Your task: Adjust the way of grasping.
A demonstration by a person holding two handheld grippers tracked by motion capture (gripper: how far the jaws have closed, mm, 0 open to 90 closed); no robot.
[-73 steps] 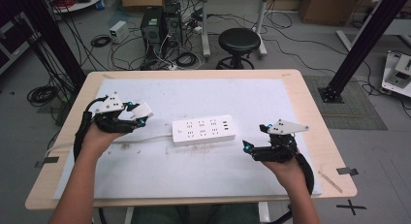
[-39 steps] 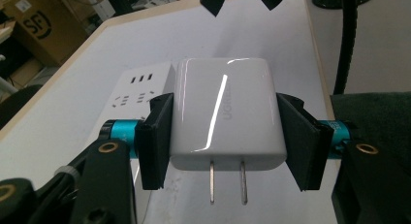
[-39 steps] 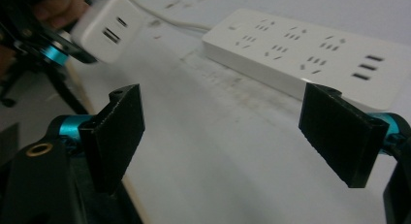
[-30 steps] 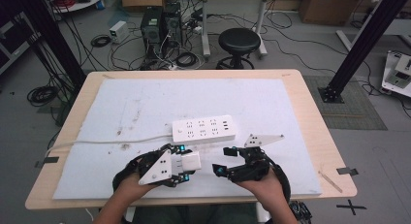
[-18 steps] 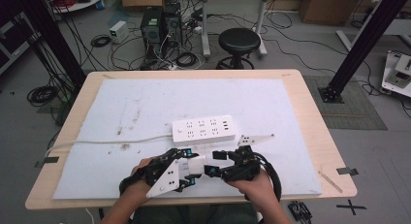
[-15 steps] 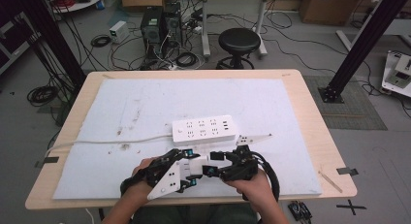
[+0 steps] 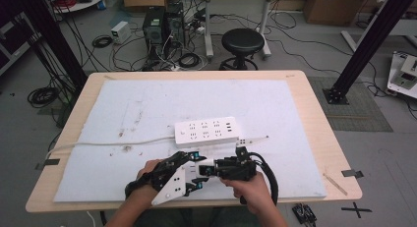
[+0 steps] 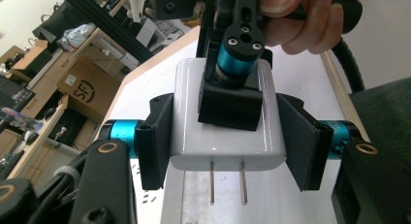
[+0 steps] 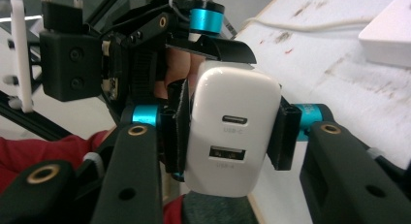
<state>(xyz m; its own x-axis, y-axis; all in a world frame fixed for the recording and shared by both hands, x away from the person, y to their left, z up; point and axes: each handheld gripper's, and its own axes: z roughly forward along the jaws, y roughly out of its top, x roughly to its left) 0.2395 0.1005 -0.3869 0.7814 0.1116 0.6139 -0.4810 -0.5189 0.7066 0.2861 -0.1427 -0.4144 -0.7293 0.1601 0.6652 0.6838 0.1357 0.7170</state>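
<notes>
Left gripper view: both tools (image 8: 225, 136) (image 9: 228, 136) clamp the white charger (image 8: 223, 122), prongs pointing toward this camera.

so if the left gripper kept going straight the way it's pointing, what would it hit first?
Probably the right gripper, right in front: both are shut on the same white charger, the left gripper on its sides, the right one from the far end.

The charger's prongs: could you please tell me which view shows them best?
The left gripper view: both prongs stick out below the white charger, clamped between its jaws. The right gripper view shows the charger's port face instead, prongs hidden. In the high view the charger is a small white patch between the grippers.
</notes>
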